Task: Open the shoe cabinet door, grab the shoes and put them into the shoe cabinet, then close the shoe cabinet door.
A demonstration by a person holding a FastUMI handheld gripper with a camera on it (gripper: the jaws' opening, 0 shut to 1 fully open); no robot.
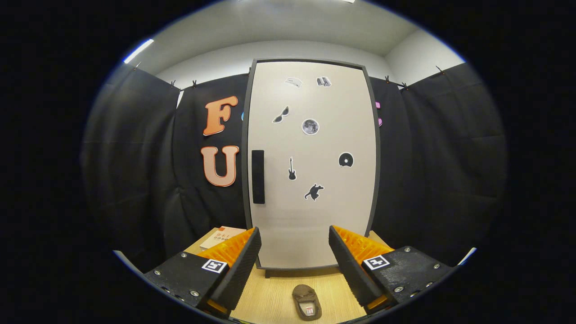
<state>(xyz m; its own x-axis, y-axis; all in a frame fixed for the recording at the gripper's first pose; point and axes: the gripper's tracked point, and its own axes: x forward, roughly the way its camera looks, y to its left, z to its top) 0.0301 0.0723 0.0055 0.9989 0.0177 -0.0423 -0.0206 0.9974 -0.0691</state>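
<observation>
The gripper (294,252) is held wide apart and grips nothing, its 2 fingers spread to either side of the lower part of the shoe cabinet door (310,166), which stands shut straight ahead of them. The dark handle (258,177), a vertical bar, sits on the door's left edge, up and to the left of the left finger, so the first risk is a misaligned reach: if the fingers travel straight forward they would meet flat panel, not the handle, and could shove the whole cabinet back on the wooden table (270,301). The handle looks slim and set close against the door, so a shallow bite might slip off when pulled. 1 shoe (307,302), a brown slipper-like thing, lies on the table below and between the fingers, close in front of the cabinet's foot; since the hinges are probably on the right, the swinging door could sweep into it or be blocked by it. A small book (221,237) lies beyond the left finger, beside the cabinet, and a wide approach toward the handle could nudge it. Several stickers (310,127) dot the door but offer no grip.
</observation>
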